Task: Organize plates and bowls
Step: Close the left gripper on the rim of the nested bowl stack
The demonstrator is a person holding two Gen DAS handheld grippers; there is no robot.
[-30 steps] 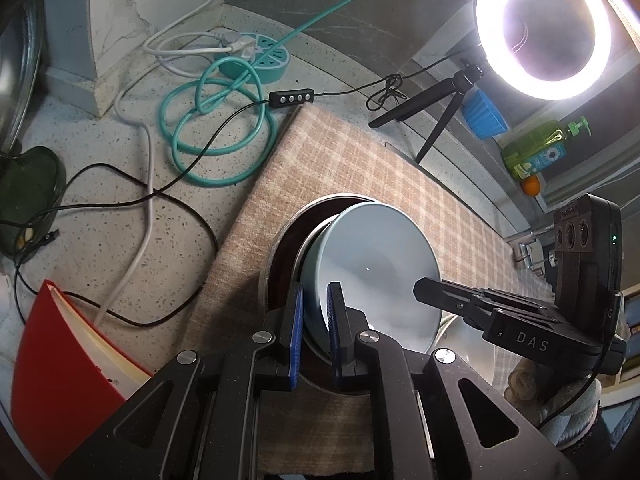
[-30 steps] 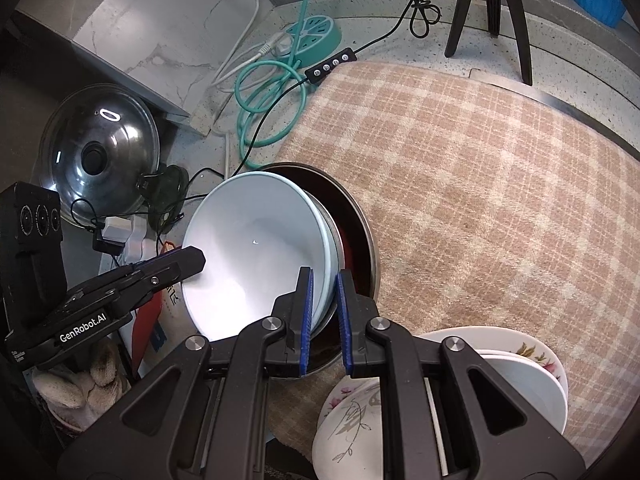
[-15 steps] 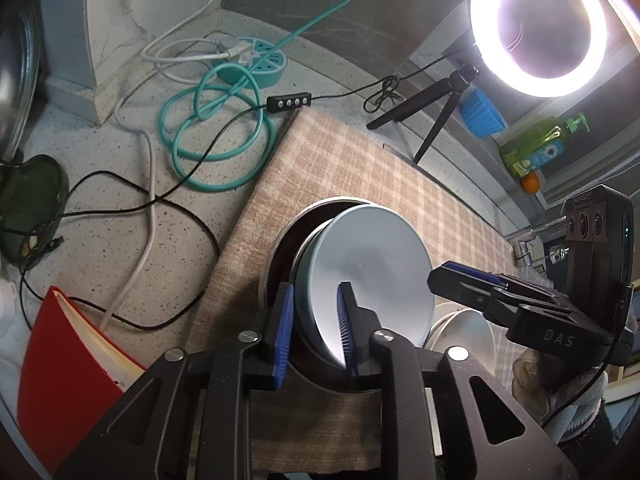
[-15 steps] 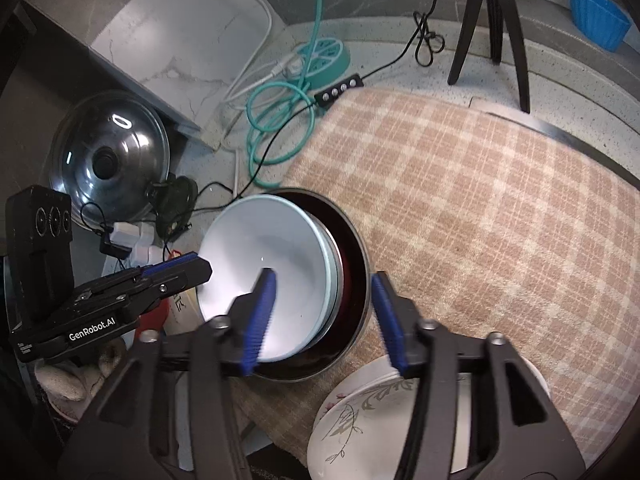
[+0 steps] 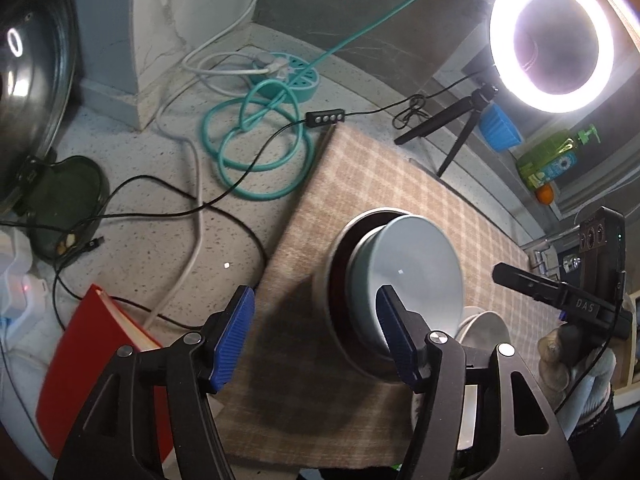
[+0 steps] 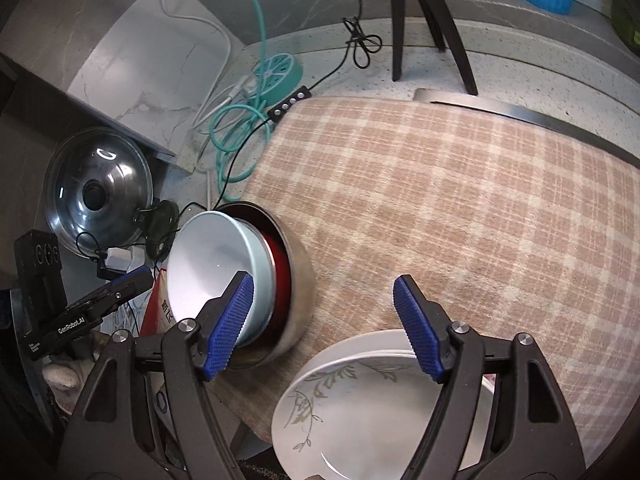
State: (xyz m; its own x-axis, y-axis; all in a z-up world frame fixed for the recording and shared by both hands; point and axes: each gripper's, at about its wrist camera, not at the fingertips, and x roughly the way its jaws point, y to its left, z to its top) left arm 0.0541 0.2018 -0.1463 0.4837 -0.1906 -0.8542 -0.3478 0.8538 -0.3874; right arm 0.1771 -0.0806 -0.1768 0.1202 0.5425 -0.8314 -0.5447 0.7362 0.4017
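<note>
The pale blue bowl sits nested inside a steel bowl with a dark red inside, and the pair rests on the checked beige cloth that covers the tabletop, near the cloth's left edge. Both grippers have just been opening and neither grips anything. The left gripper has its blue-padded fingers spread wide: one pad is over bare cloth and the other stands in front of the blue bowl's near rim, apart from it. The right gripper is likewise spread, one pad before the blue bowl's rim and the other over the cloth, with nothing between them. Just below the right gripper lies a stack of white plates with a leaf pattern, close beside the steel bowl. Further out on the speckled tabletop lie a coiled teal cable with a round teal power strip, a glass pot lid, a red book, and a lit ring light on a small black tripod. A blue ribbed cup and a green soap bottle stand at the far right.
</note>
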